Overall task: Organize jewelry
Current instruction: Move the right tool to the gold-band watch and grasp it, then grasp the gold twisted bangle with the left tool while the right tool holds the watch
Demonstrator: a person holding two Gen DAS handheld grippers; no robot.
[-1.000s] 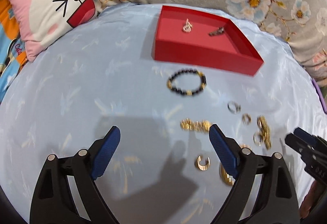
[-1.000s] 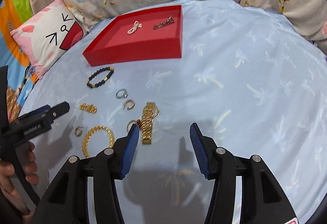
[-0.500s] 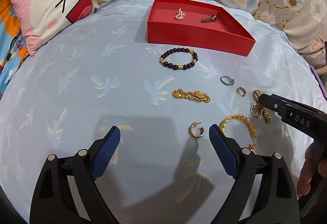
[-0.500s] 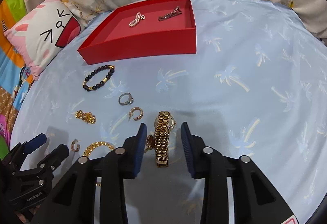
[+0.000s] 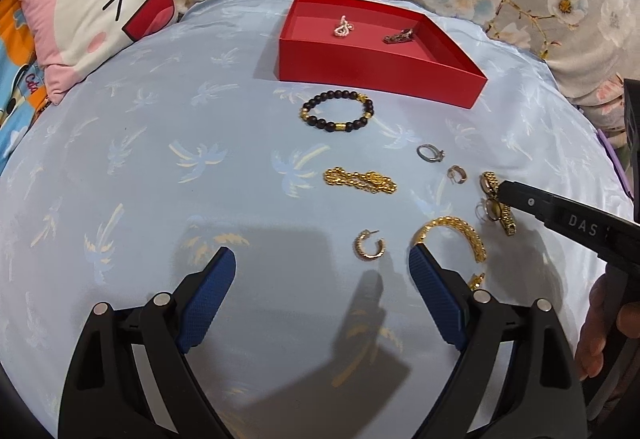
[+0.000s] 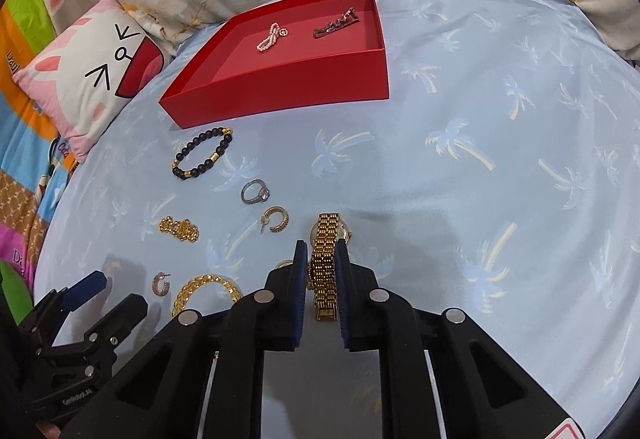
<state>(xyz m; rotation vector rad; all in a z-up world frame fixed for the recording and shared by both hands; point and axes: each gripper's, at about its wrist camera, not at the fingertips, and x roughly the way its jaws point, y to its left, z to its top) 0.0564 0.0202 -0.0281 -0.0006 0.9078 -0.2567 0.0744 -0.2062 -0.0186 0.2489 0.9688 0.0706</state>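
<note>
the right gripper (image 6: 321, 263), wide apart a second ago, is now clamping the gold watch (image 6: 325, 267) for the red tray (image 6: 280, 95), while the left gripper (image 5: 322, 279) is idling apart.

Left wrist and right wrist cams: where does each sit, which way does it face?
Left wrist: on the left gripper, facing forward over the jewelry toward the red tray; its open fingers and the other hand show.
Right wrist: on the right gripper, fingers flanking the gold watch; the left gripper shows lower left.
Shared: tray, bead bracelet, watch.
</note>
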